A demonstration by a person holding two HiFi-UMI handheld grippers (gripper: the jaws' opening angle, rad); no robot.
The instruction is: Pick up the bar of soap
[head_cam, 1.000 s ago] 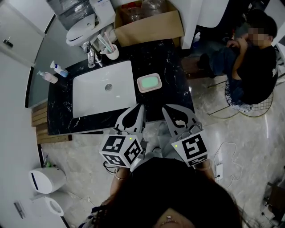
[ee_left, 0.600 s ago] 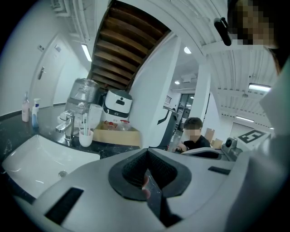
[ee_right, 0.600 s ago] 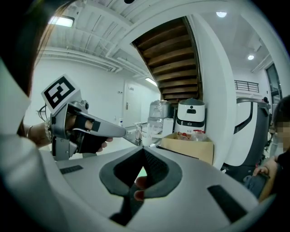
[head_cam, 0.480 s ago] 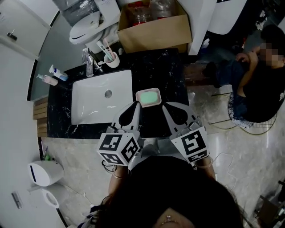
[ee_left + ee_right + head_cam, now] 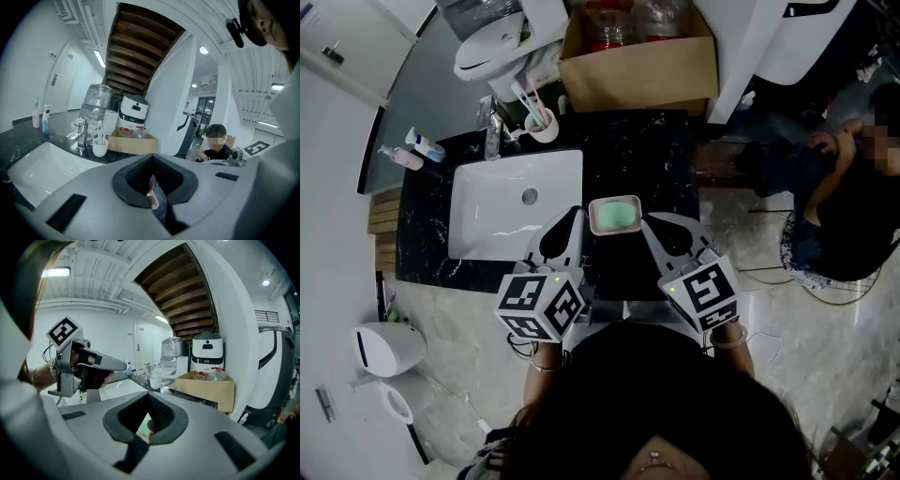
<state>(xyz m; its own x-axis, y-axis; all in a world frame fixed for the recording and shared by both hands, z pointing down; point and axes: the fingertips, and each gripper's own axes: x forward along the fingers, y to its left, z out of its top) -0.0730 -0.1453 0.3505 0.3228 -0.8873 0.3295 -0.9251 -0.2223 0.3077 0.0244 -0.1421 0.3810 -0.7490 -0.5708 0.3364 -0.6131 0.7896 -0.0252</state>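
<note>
Green bar of soap lies in a white soap dish on the black counter, right of the sink. One soap, one dish. Cup holds toothbrushes; two bottles stand far left. My left gripper and right gripper flank the dish, both pinched closed, empty.

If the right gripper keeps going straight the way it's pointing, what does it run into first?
Probably the green bar of soap in its dish: the right gripper tilts down toward it, and green shows through its jaw notch. Depth is unclear, so it may meet the black counter first.
</note>
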